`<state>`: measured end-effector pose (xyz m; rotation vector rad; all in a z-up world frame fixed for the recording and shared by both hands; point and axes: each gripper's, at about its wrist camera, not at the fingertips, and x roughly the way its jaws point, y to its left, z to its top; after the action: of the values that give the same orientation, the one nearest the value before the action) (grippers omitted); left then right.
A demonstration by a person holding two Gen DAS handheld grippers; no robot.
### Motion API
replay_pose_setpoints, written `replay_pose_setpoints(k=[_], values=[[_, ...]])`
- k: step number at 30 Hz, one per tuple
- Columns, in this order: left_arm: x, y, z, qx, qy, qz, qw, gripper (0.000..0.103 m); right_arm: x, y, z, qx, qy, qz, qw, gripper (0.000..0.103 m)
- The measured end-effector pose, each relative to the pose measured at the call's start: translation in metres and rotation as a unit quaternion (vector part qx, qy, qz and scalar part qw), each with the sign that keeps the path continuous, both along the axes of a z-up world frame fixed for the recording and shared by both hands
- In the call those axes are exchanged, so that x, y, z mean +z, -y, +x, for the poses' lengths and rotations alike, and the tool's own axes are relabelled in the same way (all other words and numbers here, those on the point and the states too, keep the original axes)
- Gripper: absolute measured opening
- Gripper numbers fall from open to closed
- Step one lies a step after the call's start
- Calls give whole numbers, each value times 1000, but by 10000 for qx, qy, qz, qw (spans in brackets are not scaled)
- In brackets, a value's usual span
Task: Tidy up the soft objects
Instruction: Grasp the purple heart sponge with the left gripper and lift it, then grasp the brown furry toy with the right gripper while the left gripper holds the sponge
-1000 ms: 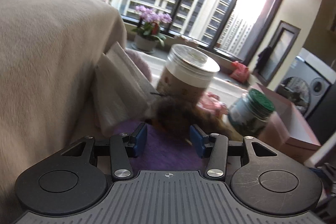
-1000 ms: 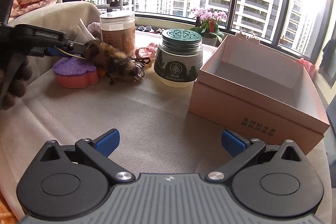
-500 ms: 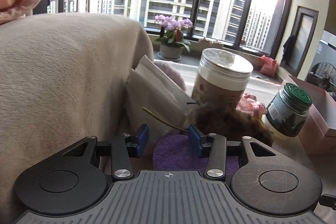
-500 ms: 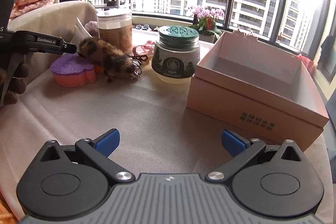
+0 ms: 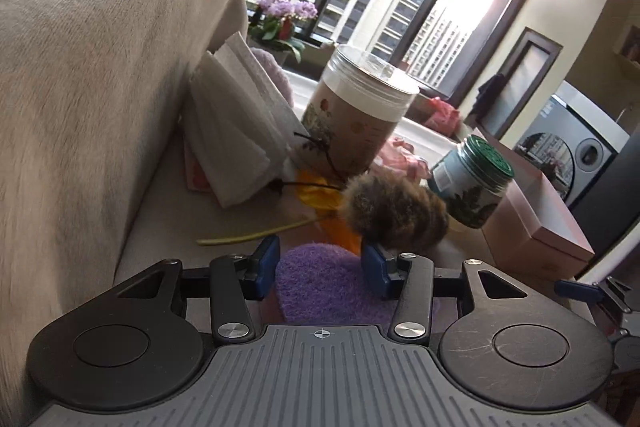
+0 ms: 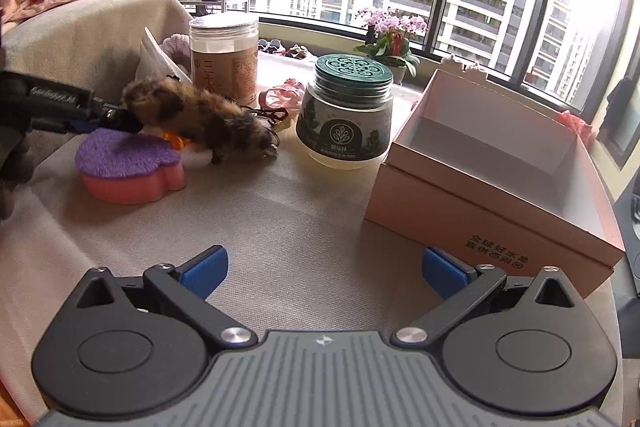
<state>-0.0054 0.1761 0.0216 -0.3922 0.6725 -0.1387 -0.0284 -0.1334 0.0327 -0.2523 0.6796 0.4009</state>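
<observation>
Jaws parted on both grippers, pink box (image 6: 496,227) printed 全球好水果, jar (image 6: 224,67) reading 三七

Sponge (image 6: 130,167) left of furry toy (image 6: 200,119), two jars behind, open box (image 6: 492,179) at right.

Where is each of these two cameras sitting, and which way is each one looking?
Left wrist view: sits on the left gripper, low over the purple sponge, facing the furry toy, tall jar and window; its open blue-tipped fingers show.
Right wrist view: sits on the right gripper, farther back over the cloth-covered table, facing the pink box and window; its wide-open fingers show, plus the left gripper reaching in.
Shared: sponge, toy, both jars, box.
</observation>
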Motion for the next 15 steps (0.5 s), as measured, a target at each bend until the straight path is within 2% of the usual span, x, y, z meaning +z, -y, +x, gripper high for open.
replay_pose_setpoints(k=[4, 8, 12, 15], values=[[2, 13, -23, -110, 71, 103, 9999, 52, 0, 1, -3, -28, 13, -25, 10000, 103], [7, 29, -45, -268, 234, 525, 9980, 55, 1, 6, -4, -115, 32, -26, 9999, 103], [10, 43, -61, -522, 272, 688, 9959, 56, 3, 11, -8, -162, 55, 28, 9998, 103], [10, 60, -68, -702, 338, 973, 9922, 62, 4, 12, -11, -162, 61, 99, 9998, 103]])
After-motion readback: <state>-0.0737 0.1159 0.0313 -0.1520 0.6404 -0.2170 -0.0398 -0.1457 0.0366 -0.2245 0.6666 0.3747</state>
